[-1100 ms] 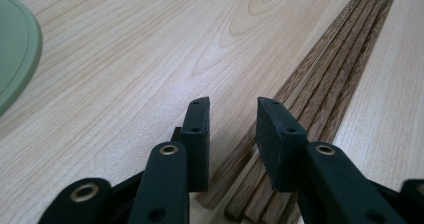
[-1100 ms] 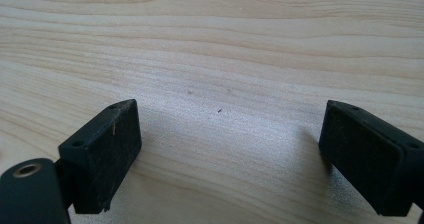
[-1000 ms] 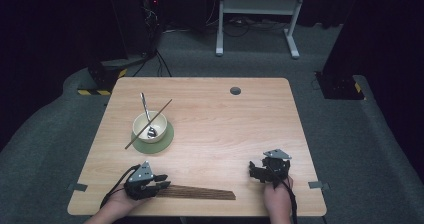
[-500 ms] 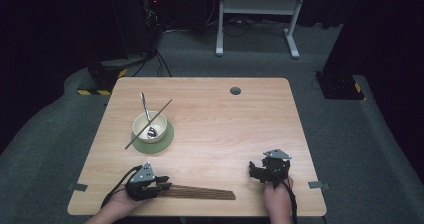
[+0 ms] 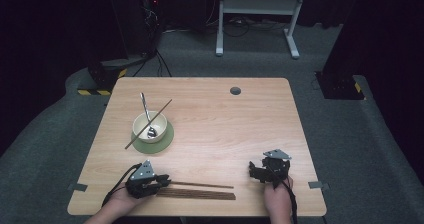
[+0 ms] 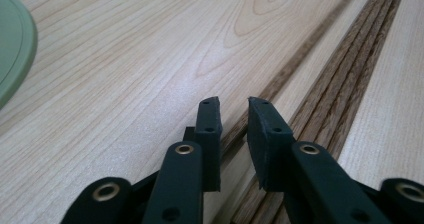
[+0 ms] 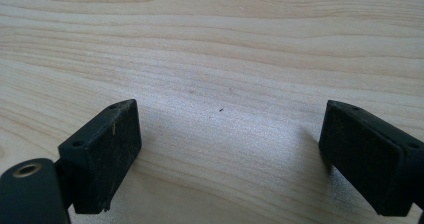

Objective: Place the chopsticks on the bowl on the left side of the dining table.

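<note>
A bundle of dark wooden chopsticks (image 5: 200, 194) lies along the table's near edge, with a single chopstick (image 5: 202, 185) just behind it. My left gripper (image 5: 162, 180) rests low at their left end. In the left gripper view its jaws (image 6: 234, 101) have just been closing to a narrow gap. The single chopstick (image 6: 295, 64) runs between them on the wood, and the pads do not clearly press it. The bundle (image 6: 350, 84) lies just right of the jaws. My right gripper (image 5: 256, 171) sits at the near right, open (image 7: 231, 109) over bare wood.
A cream bowl (image 5: 149, 126) stands on a green saucer (image 5: 166, 140) at mid-left, holding a spoon (image 5: 144, 104), with one chopstick (image 5: 162, 109) laid across its rim. The saucer's edge (image 6: 15, 44) shows left of the left gripper. A round hole (image 5: 235, 90) marks the far side.
</note>
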Demonstrator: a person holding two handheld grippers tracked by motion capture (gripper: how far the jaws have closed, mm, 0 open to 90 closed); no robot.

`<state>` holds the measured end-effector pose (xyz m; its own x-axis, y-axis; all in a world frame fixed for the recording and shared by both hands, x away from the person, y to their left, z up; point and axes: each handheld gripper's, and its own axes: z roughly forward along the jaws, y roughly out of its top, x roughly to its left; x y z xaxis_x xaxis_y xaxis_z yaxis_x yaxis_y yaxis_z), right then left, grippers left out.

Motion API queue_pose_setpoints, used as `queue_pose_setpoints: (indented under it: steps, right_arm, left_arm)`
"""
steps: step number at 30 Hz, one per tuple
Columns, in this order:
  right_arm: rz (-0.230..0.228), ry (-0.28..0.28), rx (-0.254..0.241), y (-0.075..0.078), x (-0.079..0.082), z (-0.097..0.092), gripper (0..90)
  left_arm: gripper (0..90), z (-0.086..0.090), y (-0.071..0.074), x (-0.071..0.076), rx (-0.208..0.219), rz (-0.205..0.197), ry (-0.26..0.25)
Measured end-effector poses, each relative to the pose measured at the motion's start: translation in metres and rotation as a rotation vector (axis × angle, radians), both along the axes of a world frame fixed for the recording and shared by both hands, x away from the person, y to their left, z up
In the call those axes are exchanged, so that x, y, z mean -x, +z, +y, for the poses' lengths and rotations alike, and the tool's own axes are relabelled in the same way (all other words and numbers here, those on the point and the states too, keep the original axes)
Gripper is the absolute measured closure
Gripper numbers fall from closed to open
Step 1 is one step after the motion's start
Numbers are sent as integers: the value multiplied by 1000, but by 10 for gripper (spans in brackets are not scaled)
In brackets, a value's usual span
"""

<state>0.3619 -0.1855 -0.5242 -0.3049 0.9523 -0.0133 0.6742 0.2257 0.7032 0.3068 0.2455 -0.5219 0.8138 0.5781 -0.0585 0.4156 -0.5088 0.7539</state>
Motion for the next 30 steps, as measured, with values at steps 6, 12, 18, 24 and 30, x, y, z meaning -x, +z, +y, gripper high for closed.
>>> queue_pose_setpoints:
  steps: [6,12,18,24,30]
  right_arm:
    - [0,0,0,0,0,0,95]
    - [0,0,0,0,0,0,95]
    - [-1,1,1,0,0,0,95]
    - [-1,1,0,0,0,0,95]
    - [-1,2,1,0,0,0,95]
  left_arm:
    - [784,5,0,-1,6,1,3]
    - [797,11,-1,-3,6,0,24]
    - [815,19,-2,-6,-2,-8,63]
    - [762,17,-2,-6,-16,-22,82]
    - [738,8,-1,-3,-39,-43,101]
